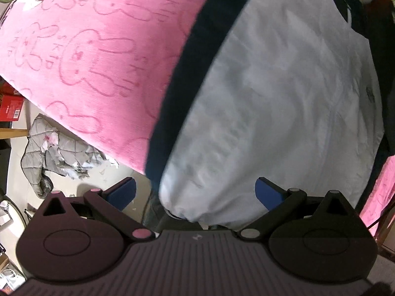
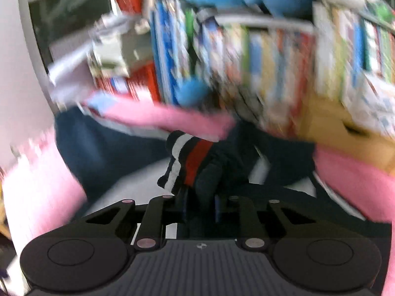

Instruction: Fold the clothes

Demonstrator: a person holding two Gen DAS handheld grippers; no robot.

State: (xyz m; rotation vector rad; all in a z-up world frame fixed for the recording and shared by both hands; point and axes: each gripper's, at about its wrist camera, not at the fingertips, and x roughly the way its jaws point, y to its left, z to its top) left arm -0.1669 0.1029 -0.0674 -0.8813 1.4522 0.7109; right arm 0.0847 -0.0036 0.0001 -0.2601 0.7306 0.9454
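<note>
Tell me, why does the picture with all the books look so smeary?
Right wrist view: the bookshelf and pink blanket are streaked with motion blur, while the right claw, shut on the dark sleeve, looks sharp. Left wrist view: only mildly soft; the bunny blanket bends from the fisheye lens.

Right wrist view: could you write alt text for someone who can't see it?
The right gripper has its jaws closed on dark navy cloth just below a sleeve cuff striped white and red. Behind, blurred, lie a pink blanket and a shelf of colourful books.
</note>
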